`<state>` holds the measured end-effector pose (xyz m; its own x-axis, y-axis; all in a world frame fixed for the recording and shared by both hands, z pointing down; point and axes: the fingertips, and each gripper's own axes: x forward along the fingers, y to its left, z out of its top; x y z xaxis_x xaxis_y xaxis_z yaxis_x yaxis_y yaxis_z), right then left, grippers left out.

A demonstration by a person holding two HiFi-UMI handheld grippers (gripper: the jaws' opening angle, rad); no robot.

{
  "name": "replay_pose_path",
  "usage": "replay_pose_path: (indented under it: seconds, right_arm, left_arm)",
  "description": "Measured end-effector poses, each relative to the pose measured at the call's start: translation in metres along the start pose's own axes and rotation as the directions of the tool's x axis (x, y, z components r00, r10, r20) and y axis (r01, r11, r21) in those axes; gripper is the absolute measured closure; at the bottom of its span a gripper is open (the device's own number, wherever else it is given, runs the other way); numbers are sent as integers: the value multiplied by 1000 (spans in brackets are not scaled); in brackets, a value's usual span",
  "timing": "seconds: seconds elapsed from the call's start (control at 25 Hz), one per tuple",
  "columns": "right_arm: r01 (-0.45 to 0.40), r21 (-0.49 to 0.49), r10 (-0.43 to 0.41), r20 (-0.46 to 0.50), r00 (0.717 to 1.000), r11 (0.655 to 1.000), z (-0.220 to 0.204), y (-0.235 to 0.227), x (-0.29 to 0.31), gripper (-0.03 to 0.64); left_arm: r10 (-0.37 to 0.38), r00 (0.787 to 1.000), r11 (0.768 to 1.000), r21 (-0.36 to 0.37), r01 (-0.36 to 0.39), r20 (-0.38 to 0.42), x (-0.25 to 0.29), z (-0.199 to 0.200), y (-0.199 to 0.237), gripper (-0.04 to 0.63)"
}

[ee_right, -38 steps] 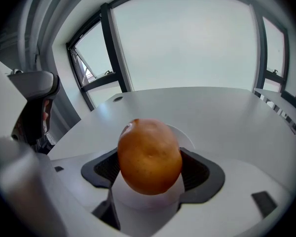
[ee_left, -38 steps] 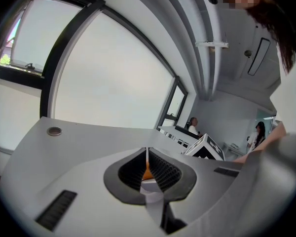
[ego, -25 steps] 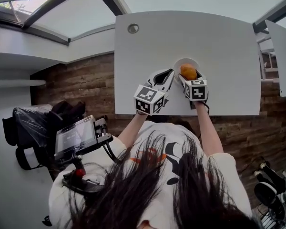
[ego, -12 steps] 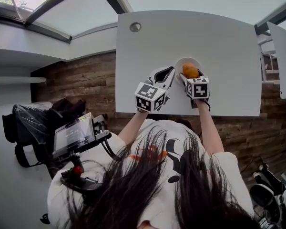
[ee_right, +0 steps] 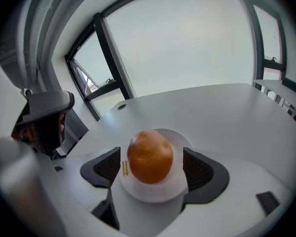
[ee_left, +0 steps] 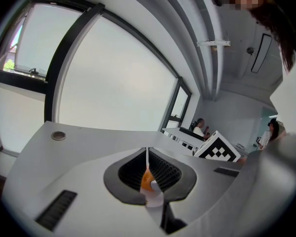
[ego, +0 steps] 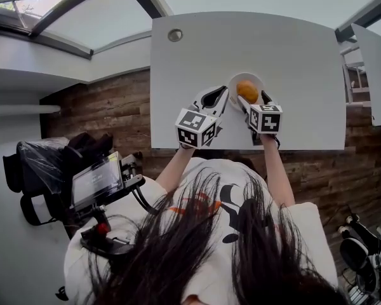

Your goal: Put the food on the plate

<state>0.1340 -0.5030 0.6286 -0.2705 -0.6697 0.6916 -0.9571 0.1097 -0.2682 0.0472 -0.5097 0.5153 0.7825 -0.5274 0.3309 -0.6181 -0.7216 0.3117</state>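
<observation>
An orange-brown round bun (ego: 247, 91) lies on a small white plate (ego: 233, 82) near the front edge of the white table (ego: 292, 56). In the right gripper view the bun (ee_right: 149, 155) rests on the plate (ee_right: 155, 195) between the open jaws of my right gripper (ee_right: 153, 171), with a small gap on each side. In the head view the right gripper (ego: 251, 104) is just in front of the plate. My left gripper (ego: 217, 96) hovers beside the plate's left, shut and holding nothing. In its own view, a sliver of bun shows through the left gripper's (ee_left: 148, 176) slit.
A round cable grommet (ego: 174, 35) sits at the table's far left. Another white desk (ego: 376, 75) stands to the right. The table's front edge (ego: 241, 150) lies just behind both grippers. Large windows lie beyond the table.
The right gripper has drawn back slightly toward the table's front edge, and the bun stays on the plate. The left gripper has barely moved.
</observation>
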Motion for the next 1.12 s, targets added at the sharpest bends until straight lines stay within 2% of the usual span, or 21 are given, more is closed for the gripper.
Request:
replay_pose_path:
  seconds: [0.32,0.6,0.64,0.68,0.84,0.88,1.04,1.12]
  right_arm:
    - [-66,44,59,140,988,997,22,19,-52,239]
    - [-88,15,84,183,979,996,25,28,-78,242]
    - [-84,12,80,193,978,996,25,29,-82,314]
    - [-83,12,79,203,976,996,25,29,-87,350]
    - [-101,9,96,236,967,995,16,28,-112,354]
    - [-102,7,97,245,965,995,13,27,-119,402]
    - [-121,6,115,267,957,993,12,32,-139,471]
    - [-131,-3,127,268,955,991,13,36,-143,484]
  left_arm:
    - [3,1000,1000,17,-3,11,-11,0,-16,589]
    - [3,1000,1000,27,-4,13,-13,-6,-38,589]
    - [5,1000,1000,29,-6,14,-14,-7,-41,589]
    - [7,1000,999,31,-8,17,-16,-7,-44,589]
    - [14,999,999,44,-16,30,-20,-13,-67,589]
    - [16,999,999,47,-18,34,-23,-15,-73,589]
    - [26,999,999,41,-28,44,-29,-18,-89,589]
    - [30,998,999,26,-32,46,-30,-20,-92,589]
